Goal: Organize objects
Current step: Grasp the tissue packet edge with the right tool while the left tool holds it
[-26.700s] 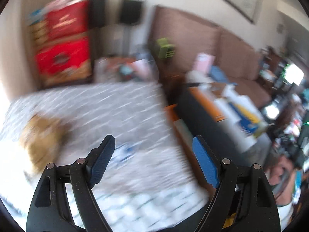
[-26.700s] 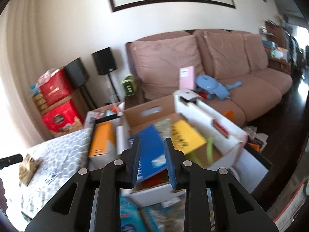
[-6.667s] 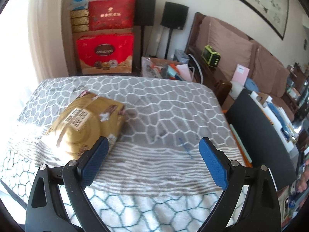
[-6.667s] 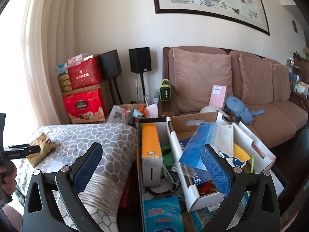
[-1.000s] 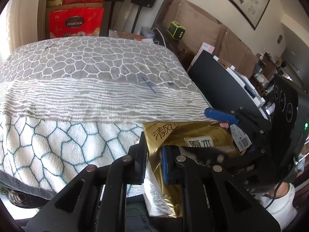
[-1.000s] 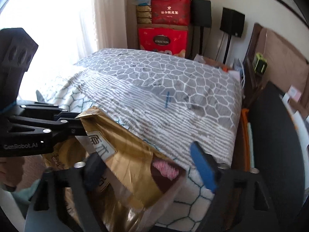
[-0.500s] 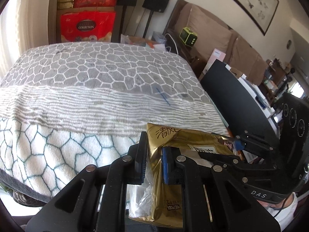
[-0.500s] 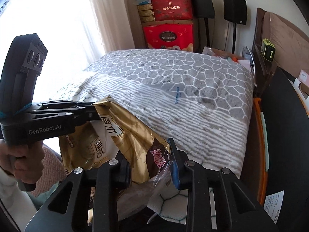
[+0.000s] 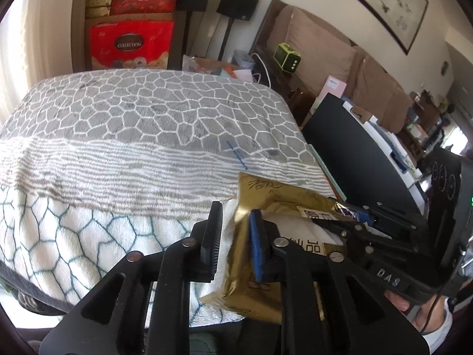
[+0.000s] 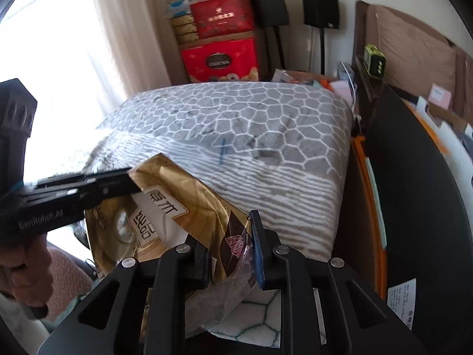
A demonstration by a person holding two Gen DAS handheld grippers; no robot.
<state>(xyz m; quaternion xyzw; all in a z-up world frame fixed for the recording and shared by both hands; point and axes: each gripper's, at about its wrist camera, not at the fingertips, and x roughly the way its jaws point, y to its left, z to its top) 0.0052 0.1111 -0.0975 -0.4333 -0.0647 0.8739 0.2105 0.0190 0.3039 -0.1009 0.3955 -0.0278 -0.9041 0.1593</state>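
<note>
nearest, a gold foil bag (image 9: pixel 260 269) hangs over the front edge of a blanket-covered surface (image 9: pixel 142 136), caught between both tools. from the left wrist view the left gripper (image 9: pixel 235 242) has the bag's left edge between its jaws, which are narrow and opening; the blue pad on the right side lies against the foil, while a gap shows at the black pad, so whether the pads press i cannot tell. the right gripper (image 10: pixel 229 248) is closing on the bag's crumpled clear-and-brown corner, its pads pressing the wrapper. a hand (image 10: pixel 20 269) grips the left tool's handle at the left edge of the right wrist view. the bag carries a white label with large chinese characters; the left tool's body reads "genrobot.ai", the right tool's "das". beyond the bag the grey and white honeycomb blanket spreads out with nothing on it. to the right stands a black panel (image 10: pixel 414 177) with an orange strip beside it. farther back, a red box (image 9: pixel 131 44) reads "collection", with two black speakers (image 9: pixel 239 0) and a brown sofa (image 9: pixel 319 44) behind.
</note>
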